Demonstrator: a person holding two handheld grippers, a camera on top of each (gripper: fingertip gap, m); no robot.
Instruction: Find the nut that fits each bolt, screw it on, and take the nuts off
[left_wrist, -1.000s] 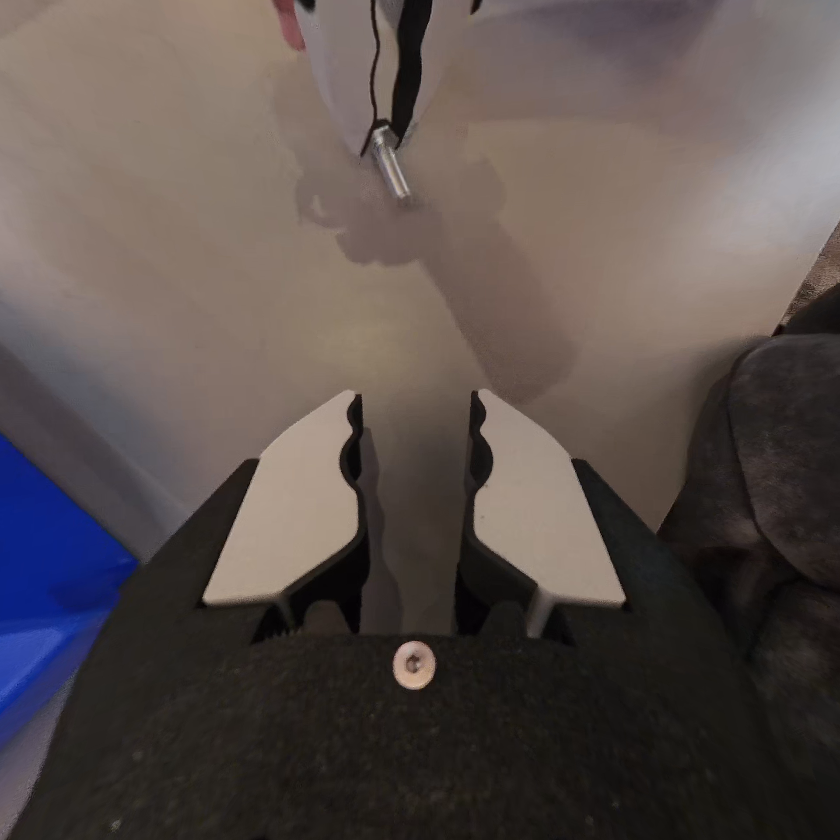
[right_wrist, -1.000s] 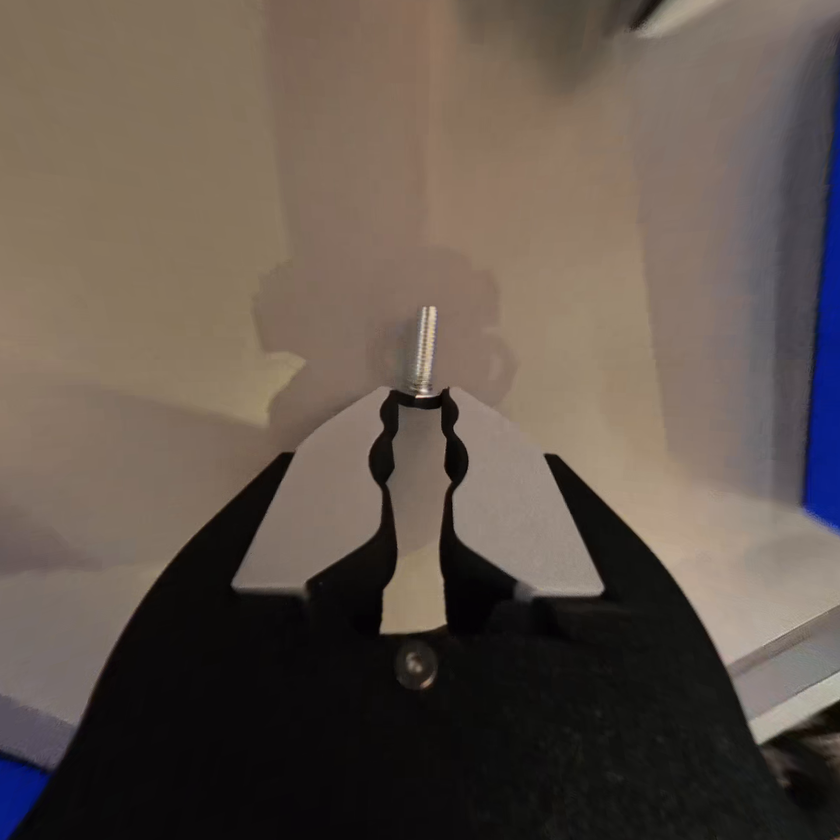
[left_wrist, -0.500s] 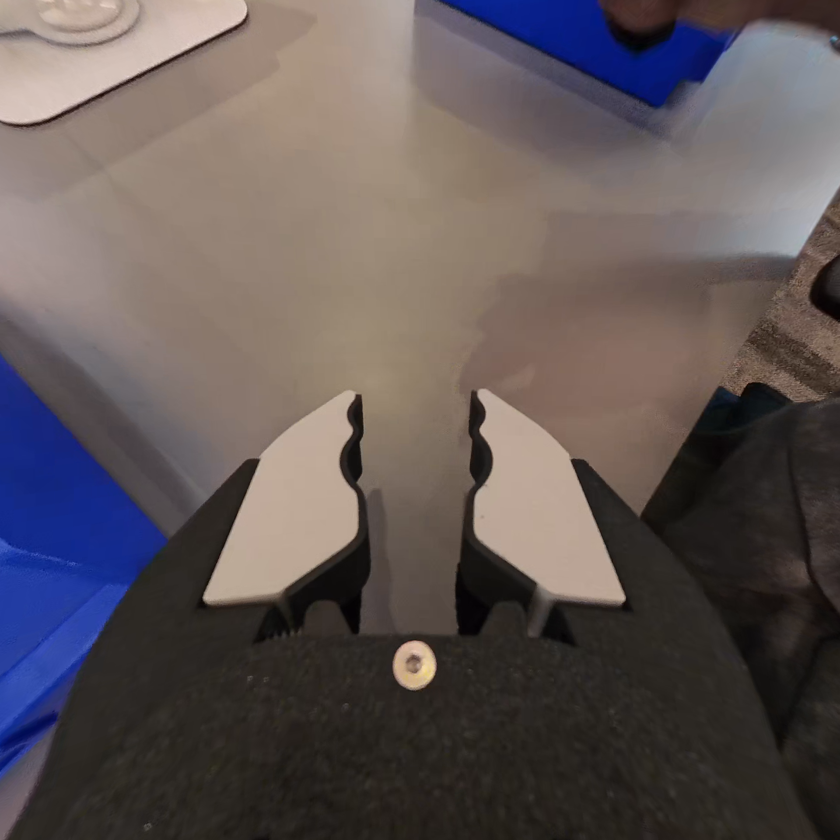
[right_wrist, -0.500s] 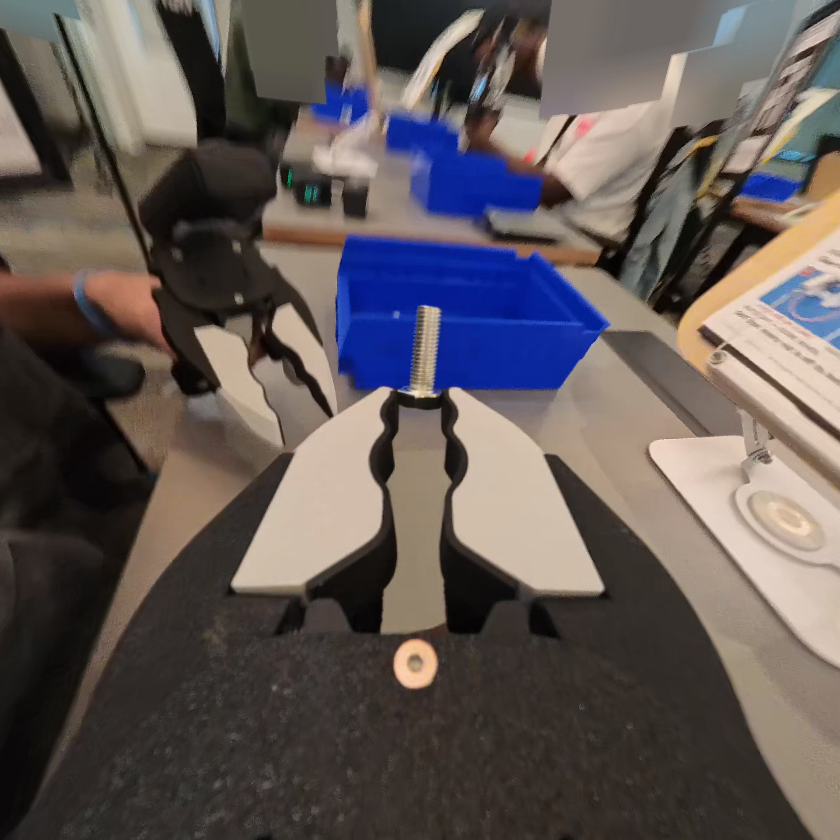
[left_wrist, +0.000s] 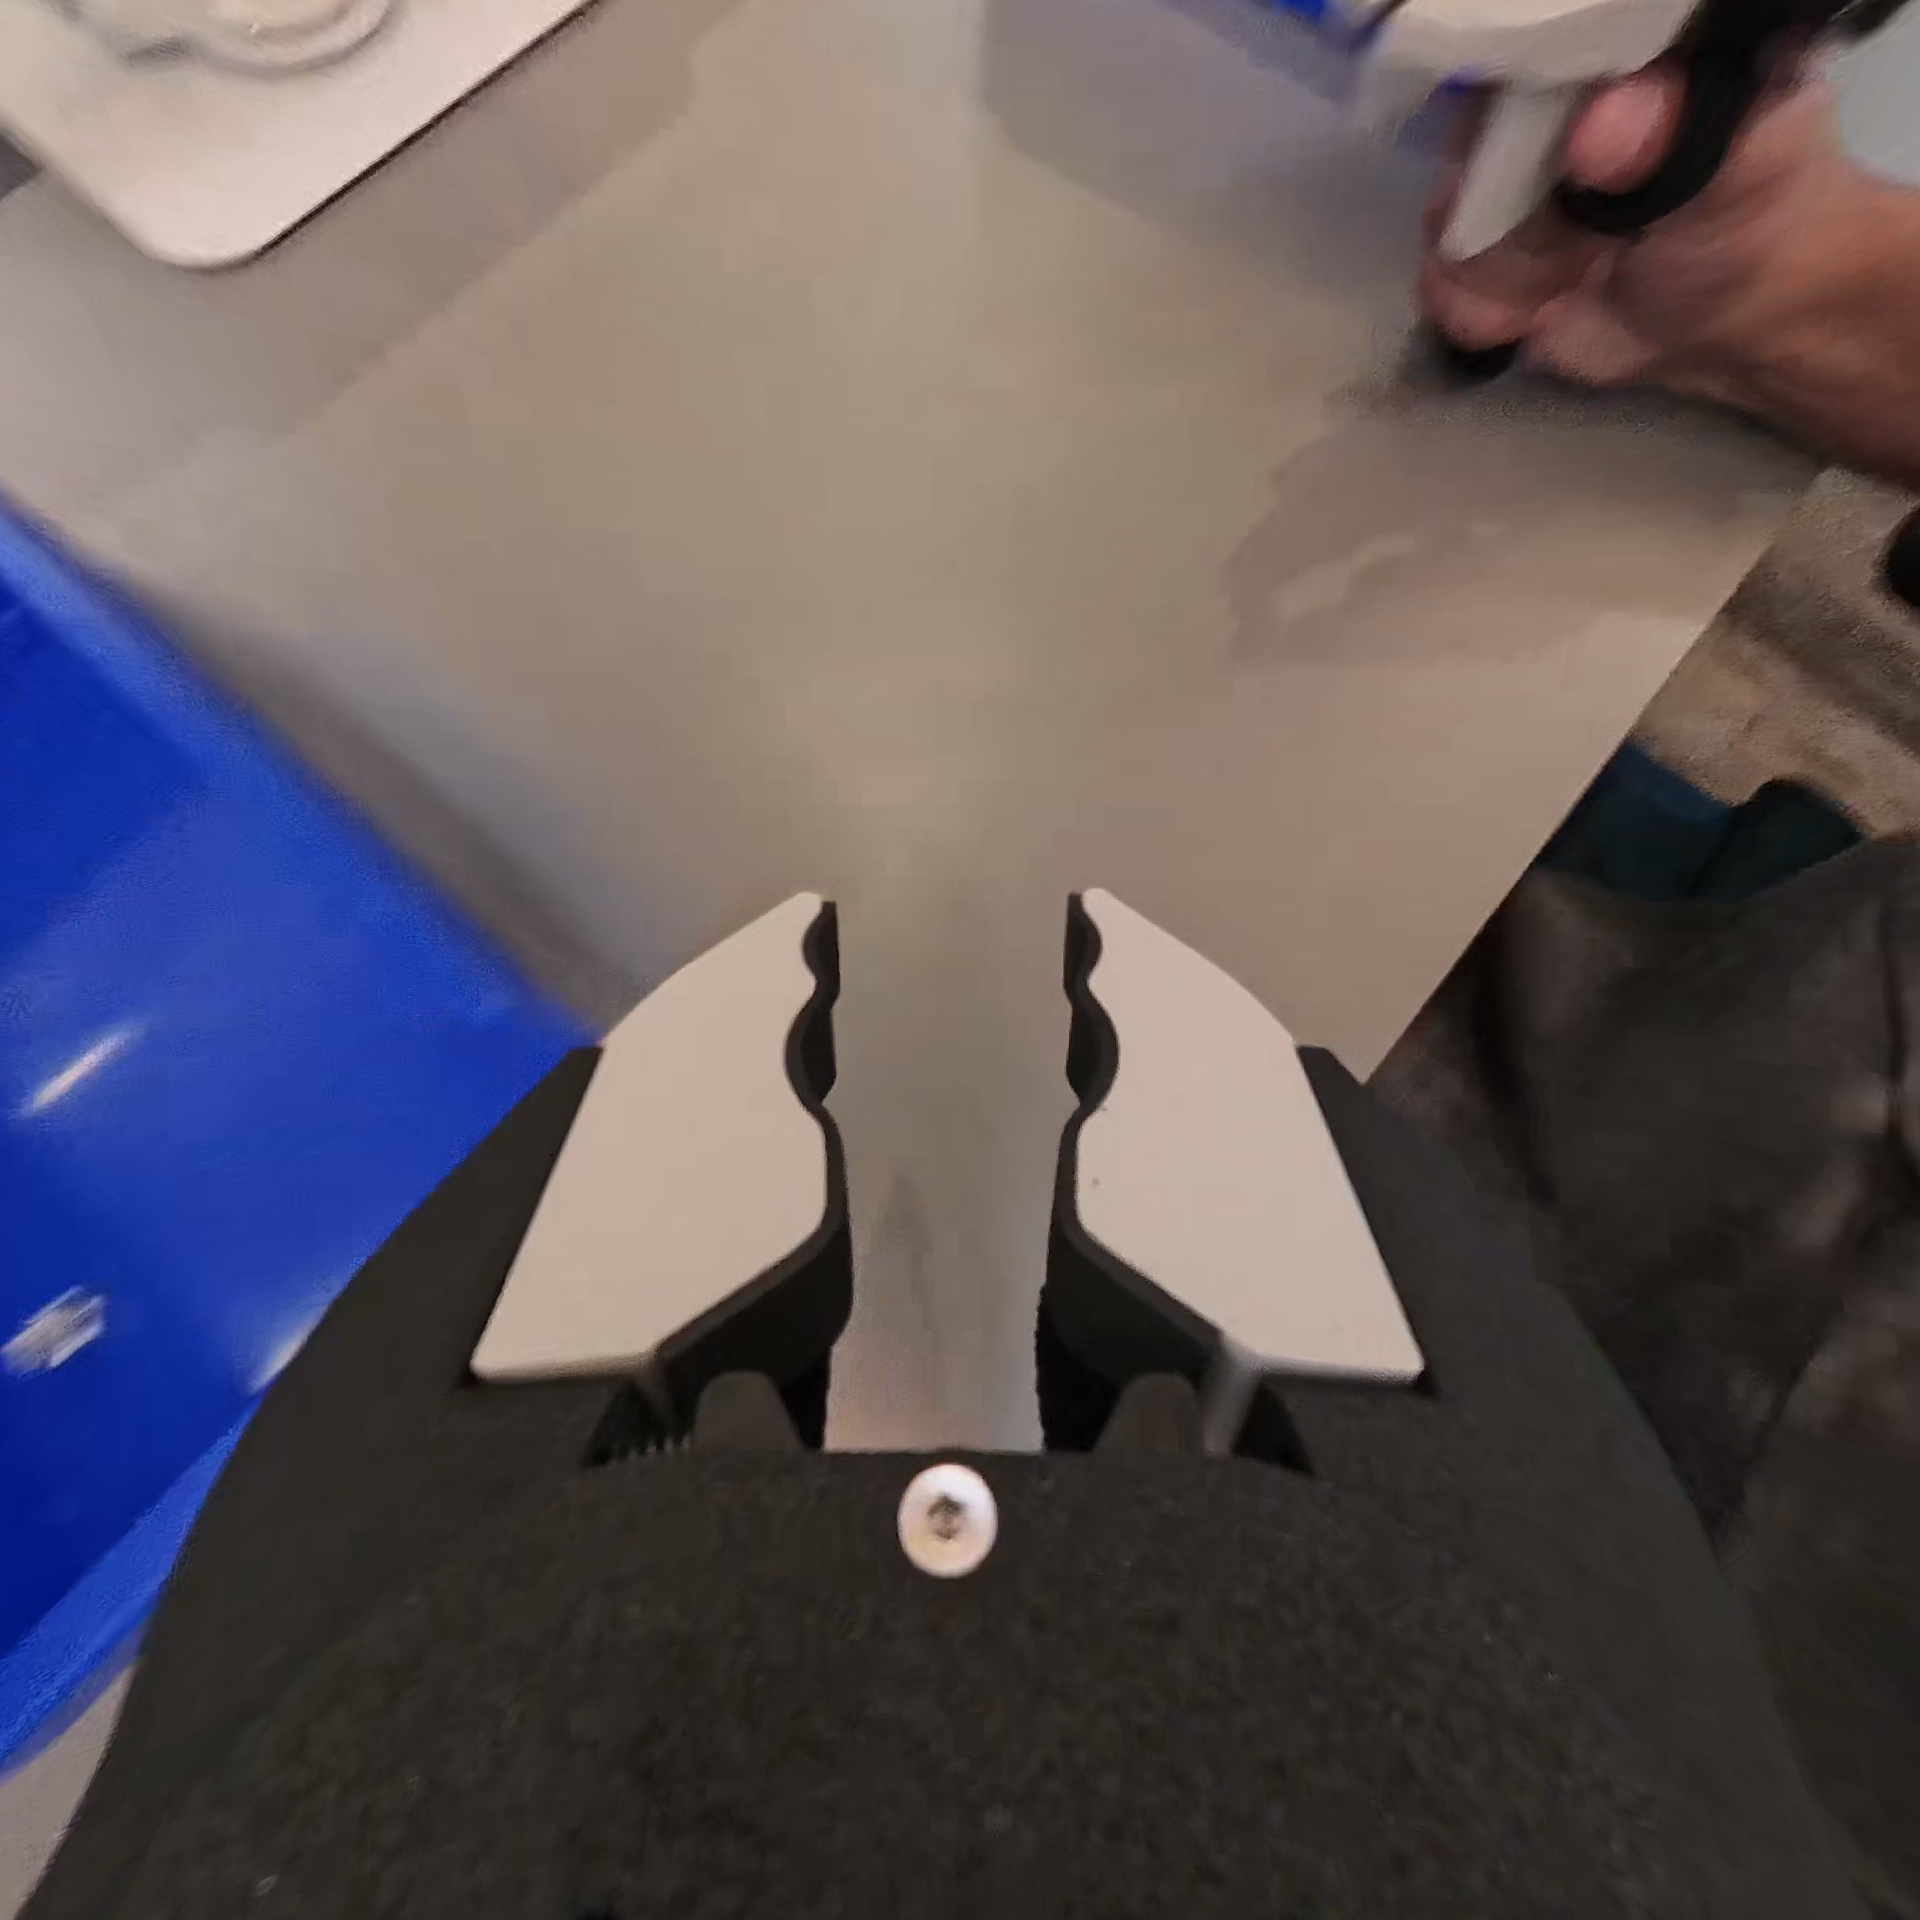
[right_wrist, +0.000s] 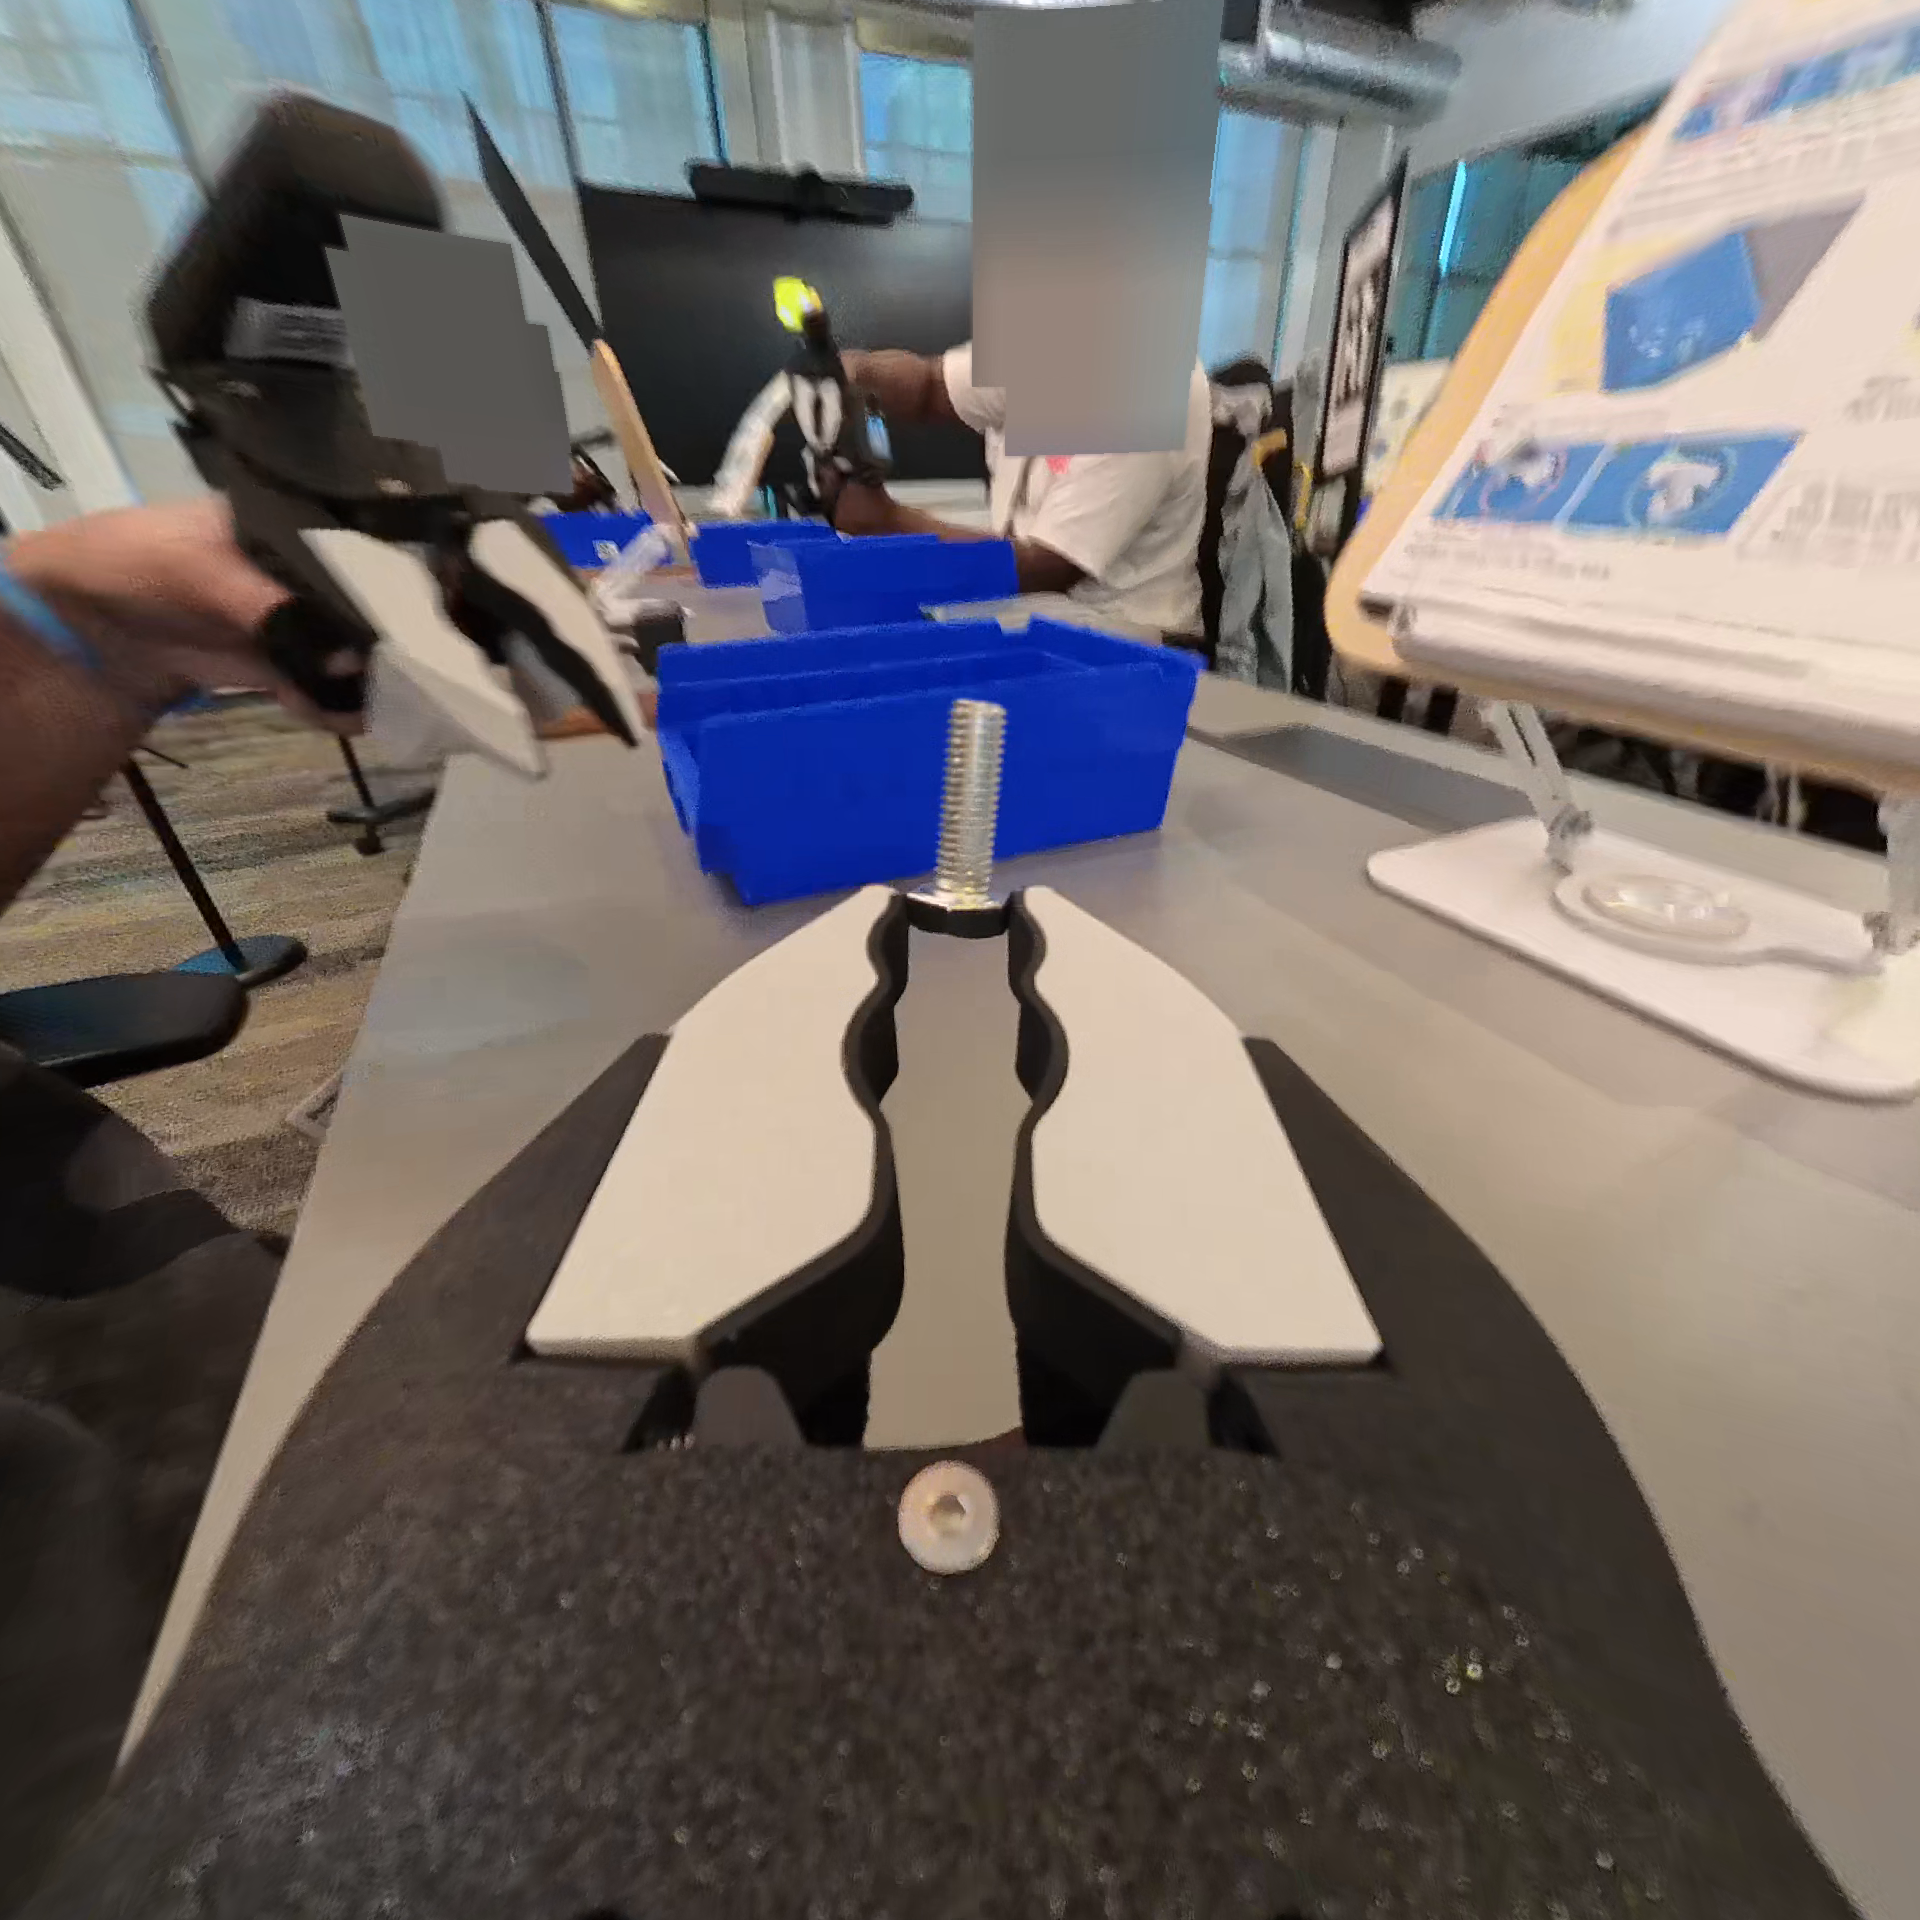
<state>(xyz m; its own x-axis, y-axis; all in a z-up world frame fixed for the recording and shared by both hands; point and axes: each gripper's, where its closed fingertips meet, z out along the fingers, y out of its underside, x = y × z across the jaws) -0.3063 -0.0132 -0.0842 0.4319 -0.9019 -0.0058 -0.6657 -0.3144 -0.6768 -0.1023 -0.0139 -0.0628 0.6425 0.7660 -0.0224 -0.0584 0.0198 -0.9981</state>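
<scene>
1. Since a second ago, you have been lifting the right gripper (right_wrist: 958, 914) away from the bare tabletop, so its view is now looking level across the table (right_wrist: 1558, 1247) into the room, while the left gripper (left_wrist: 948, 909) has been swinging toward the blue bin (left_wrist: 208, 1039).
2. You are holding the bolt (right_wrist: 968, 805) by its head between the right gripper's fingertips, which are clamping it; its threaded shank is standing upright above them.
3. No nut is showing on the shank.
4. You are keeping the left gripper's jaws apart with nothing between them, over bare table (left_wrist: 935, 520).
5. In the right wrist view, that left gripper (right_wrist: 540, 717) is hanging high at the left, tilted downward, with your hand (right_wrist: 135, 613) gripping its handle.
6. In the left wrist view, your other hand (left_wrist: 1683, 260) is showing at the top right, blurred, holding the right gripper's handle.
7. Beyond the bolt, a blue bin (right_wrist: 935, 758) is sitting on the table; its contents are not showing from here.
8. Further right, a white stand (right_wrist: 1662, 935) is propping up a printed sheet (right_wrist: 1714, 364).
9. Behind the table, a person in a white shirt (right_wrist: 1101, 509) is sitting among more blue bins.
</scene>
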